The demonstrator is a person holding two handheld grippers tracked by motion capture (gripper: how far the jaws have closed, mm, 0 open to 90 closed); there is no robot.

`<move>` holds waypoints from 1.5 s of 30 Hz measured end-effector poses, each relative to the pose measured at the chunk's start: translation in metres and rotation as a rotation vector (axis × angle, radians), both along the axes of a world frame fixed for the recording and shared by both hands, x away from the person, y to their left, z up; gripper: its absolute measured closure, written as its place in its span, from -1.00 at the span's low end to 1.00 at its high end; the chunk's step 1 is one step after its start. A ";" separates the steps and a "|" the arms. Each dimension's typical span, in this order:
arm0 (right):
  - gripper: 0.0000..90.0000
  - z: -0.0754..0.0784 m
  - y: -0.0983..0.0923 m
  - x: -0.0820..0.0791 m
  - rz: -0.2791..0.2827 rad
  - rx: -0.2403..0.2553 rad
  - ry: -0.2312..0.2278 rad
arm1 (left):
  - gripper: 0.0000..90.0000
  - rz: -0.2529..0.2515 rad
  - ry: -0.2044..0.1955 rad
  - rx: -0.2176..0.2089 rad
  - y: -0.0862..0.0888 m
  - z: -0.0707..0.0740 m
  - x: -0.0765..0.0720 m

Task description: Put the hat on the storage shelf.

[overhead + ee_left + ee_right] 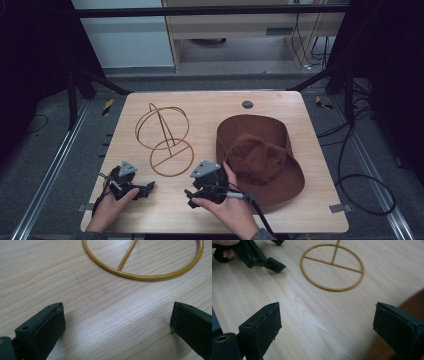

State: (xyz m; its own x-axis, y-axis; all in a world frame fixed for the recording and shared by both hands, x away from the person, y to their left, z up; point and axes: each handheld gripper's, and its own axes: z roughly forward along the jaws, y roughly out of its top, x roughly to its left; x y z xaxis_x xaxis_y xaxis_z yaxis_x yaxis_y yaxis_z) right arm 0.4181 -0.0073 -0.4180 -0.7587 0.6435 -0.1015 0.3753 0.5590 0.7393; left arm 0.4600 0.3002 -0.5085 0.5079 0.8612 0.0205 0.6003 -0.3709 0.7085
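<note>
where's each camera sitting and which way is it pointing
High view: above the near table edge, looking forward and down at the brown hat, gold wire stand, both hands, left gripper and right gripper.
Left gripper view: on the left gripper, low along open jaws toward the stand's base ring.
Right gripper view: on the right gripper, along open jaws.
Shared: both gripper views show the base ring.
</note>
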 end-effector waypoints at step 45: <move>-0.85 0.072 -0.198 0.074 -0.141 -0.143 0.135 | -1.00 0.002 0.002 -0.001 -0.001 0.000 0.000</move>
